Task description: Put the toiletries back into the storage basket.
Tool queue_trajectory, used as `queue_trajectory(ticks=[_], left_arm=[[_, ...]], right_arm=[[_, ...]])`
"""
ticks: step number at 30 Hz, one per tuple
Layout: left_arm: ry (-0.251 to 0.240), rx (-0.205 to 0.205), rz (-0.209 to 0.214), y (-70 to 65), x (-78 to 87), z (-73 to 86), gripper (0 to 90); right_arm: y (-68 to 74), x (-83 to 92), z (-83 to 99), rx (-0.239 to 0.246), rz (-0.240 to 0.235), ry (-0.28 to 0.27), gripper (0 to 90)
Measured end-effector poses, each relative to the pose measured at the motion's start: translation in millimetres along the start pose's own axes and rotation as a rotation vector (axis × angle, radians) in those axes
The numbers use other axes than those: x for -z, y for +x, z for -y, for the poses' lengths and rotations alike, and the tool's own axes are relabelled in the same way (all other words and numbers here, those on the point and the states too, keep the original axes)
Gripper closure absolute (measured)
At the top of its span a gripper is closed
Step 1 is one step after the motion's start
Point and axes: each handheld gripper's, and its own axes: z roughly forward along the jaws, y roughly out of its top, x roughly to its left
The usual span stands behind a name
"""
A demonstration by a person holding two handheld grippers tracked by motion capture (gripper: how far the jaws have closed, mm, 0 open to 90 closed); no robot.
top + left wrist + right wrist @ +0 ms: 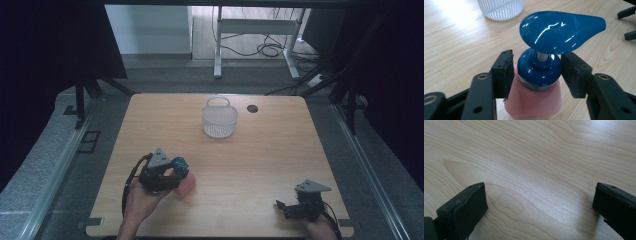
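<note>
One glossy blue pump on one matte pink bottle

We see the left gripper [537, 72] closed on the pump bottle [534, 100] at its rounded blue collar, near the wooden table's [260, 165] front-left; one ribbed white basket [219, 120] stands beyond; right gripper [539, 207] gapes empty.

My left hand [140, 197] reaches in from the near edge, pointing my left gripper [176, 176] toward the table's middle, its jaws narrowed and pressing. My right gripper [281, 208] sits low at the near right corner, jaws spread wide apart, aimed left
</note>
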Motion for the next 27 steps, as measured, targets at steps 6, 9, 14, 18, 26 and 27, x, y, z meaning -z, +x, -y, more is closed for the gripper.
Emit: queue_trajectory(ticks=[6,9,14,18,26,27], left_arm=[[0.013,-0.012,-0.012,-2.3,0.0,-2.8,52.0],[0.018,-0.015,-0.019,-3.5,-0.3,-3.8,52.3],[0.028,-0.03,-0.031,-6.0,-0.4,-5.4,52.6],[0.033,-0.039,-0.039,-7.1,0.4,-8.4,52.6],[0.038,-0.028,-0.024,-4.9,2.1,-17.7,52.6],[0.037,-0.027,-0.024,-4.7,2.1,-19.0,52.6]], right_arm=[[0.1,0.0,0.0,-0.001,0.0,0.0,0.0],[0.0,0.0,0.0,0.0,0.0,0.0,0.0],[0.0,0.0,0.0,0.0,0.0,0.0,0.0],[0.0,0.0,0.0,0.0,0.0,0.0,0.0],[-0.1,0.1,0.1,0.002,0.0,0.001,0.0],[0.0,0.1,0.0,0.001,0.0,0.001,0.0]])
